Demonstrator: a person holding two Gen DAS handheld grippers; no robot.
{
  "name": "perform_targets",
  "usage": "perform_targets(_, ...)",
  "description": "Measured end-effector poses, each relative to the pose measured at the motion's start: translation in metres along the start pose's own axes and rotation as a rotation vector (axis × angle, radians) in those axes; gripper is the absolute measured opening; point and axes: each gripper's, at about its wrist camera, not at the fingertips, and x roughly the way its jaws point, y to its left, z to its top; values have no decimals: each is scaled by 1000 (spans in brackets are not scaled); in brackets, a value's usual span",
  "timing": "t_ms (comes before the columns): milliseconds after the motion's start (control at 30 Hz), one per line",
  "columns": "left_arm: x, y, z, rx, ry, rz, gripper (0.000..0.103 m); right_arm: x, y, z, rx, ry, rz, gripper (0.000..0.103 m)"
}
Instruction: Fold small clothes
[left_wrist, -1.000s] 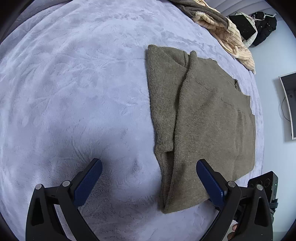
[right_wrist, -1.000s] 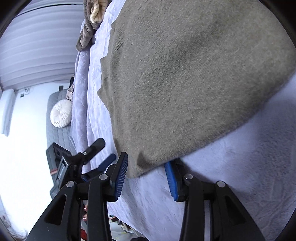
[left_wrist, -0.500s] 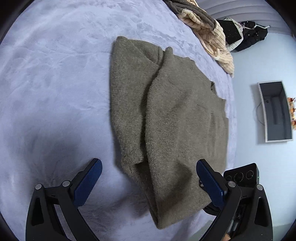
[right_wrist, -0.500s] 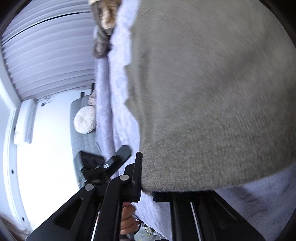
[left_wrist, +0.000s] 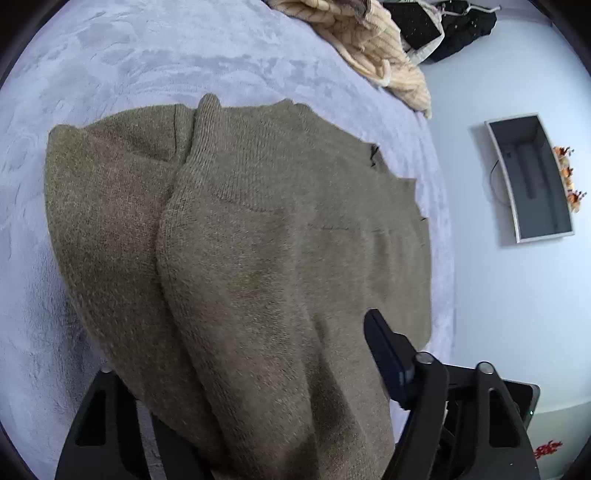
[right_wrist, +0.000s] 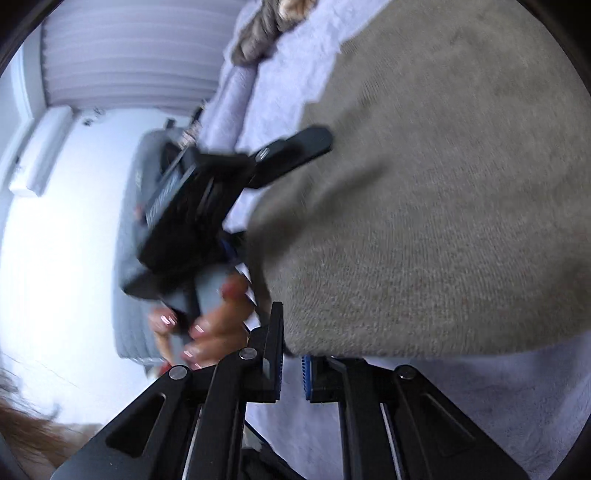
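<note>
Sweater (left_wrist: 280, 258) is being spread over lilac blanket (left_wrist: 147, 55), filling frame centre; its hem is being pinched by nearly closed right gripper (right_wrist: 291, 373) at lower centre; left gripper (left_wrist: 258, 398) is being draped by knit, jaw gap hidden, cannot tell.

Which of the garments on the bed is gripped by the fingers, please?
The olive sweater, spread flat near the cameras. Both grippers hold its near hem. The cream knit and the black clothes lie bunched, untouched, at the far edge.
</note>
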Motion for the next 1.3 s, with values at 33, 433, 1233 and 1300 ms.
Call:
perform_targets(33, 3, 2, -1, 8, 11, 26, 59, 4, -1, -3, -7, 37, -36, 12)
perform_targets(433, 16, -5, -5, 30, 13, 211, 57, -80, -8, 18, -140, -25, -448, 13)
perform_targets(1233, 115, -252, 17, 424, -17, 311, 21, -121, -124, 27, 19, -169, -300, 10)
perform_targets(1300, 157, -265, 7, 500, 18, 418, 21, -123, -130, 25, 43, -184, -265, 10)
